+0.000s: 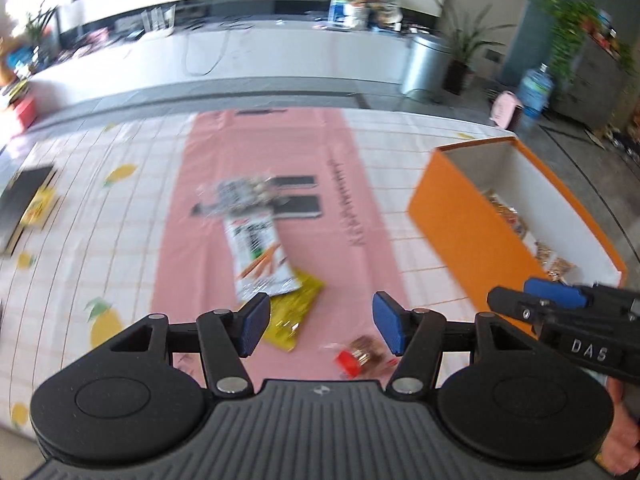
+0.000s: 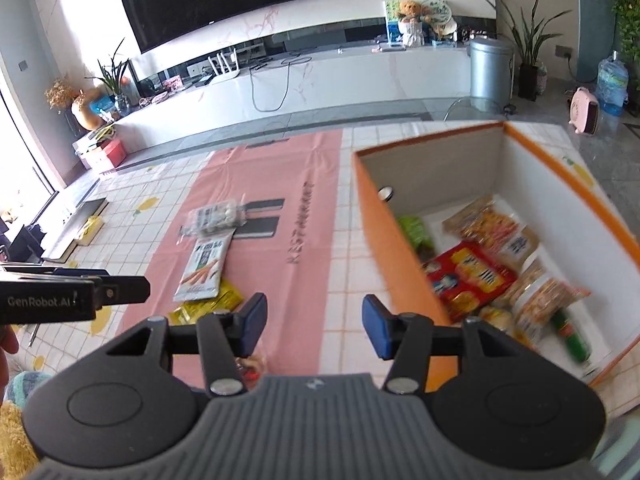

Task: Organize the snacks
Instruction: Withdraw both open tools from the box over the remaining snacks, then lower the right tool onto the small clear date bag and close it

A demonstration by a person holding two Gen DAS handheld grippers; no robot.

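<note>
Four snack packets (image 1: 260,256) lie on the tabletop (image 1: 132,216), long axes running near to far, just ahead of the left hand-held gripper (image 1: 320,322), spread and empty; the right hand-held gripper (image 2: 314,326), also spread, hovers nearer the orange box (image 2: 384,248).

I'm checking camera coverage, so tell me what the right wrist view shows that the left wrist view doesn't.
Only the right wrist view looks down into the orange box, showing a red packet, a green bottle and several more snacks; the wall television is whole there too. Only the left wrist view shows clearly the small red-wrapped snack near the open left gripper. Both show the carrot-print packet, the yellow packet, the pink runner and the box.
</note>
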